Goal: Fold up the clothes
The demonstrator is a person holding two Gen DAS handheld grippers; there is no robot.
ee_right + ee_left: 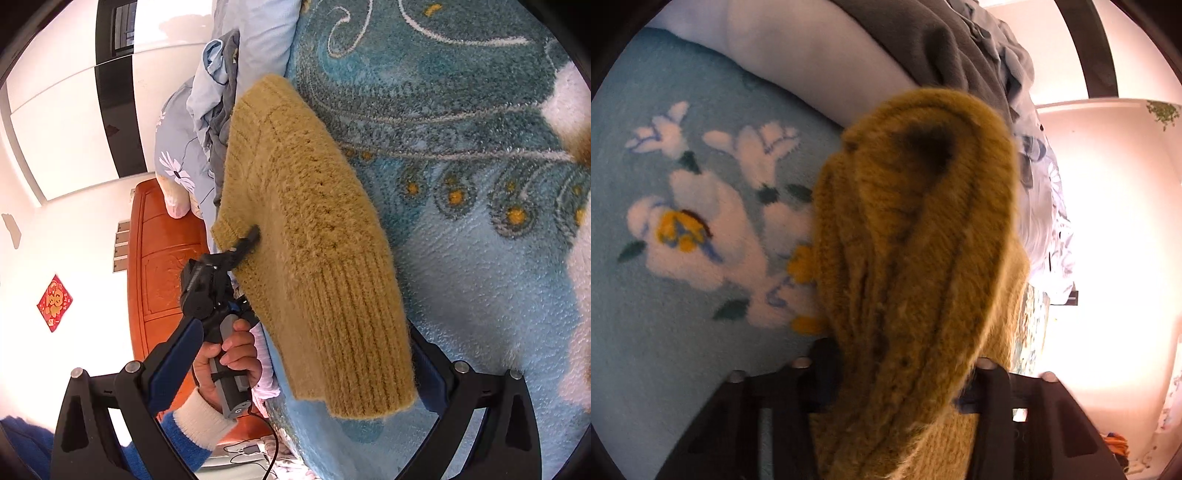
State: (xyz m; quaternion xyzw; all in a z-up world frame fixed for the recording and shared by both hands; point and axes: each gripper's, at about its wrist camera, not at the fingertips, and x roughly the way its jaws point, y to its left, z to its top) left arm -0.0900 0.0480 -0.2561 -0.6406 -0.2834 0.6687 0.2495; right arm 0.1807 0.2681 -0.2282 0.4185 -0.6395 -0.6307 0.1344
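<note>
A mustard knit sweater (314, 236) hung lifted above a blue floral blanket (480, 258), pinched by the left gripper (248, 236).

The left gripper's fingers were clamped on bunched knit; the right gripper (295, 373) stood wide apart, the ribbed hem between its pads (177, 365), untouched. A grey garment (942, 55) lay beyond.

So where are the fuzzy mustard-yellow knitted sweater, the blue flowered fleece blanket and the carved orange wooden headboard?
Fuzzy mustard-yellow knitted sweater (314, 221): right wrist view, mid body.
Blue flowered fleece blanket (701, 236): left wrist view, white flower petal.
Carved orange wooden headboard (159, 236): right wrist view, upper panel.
</note>
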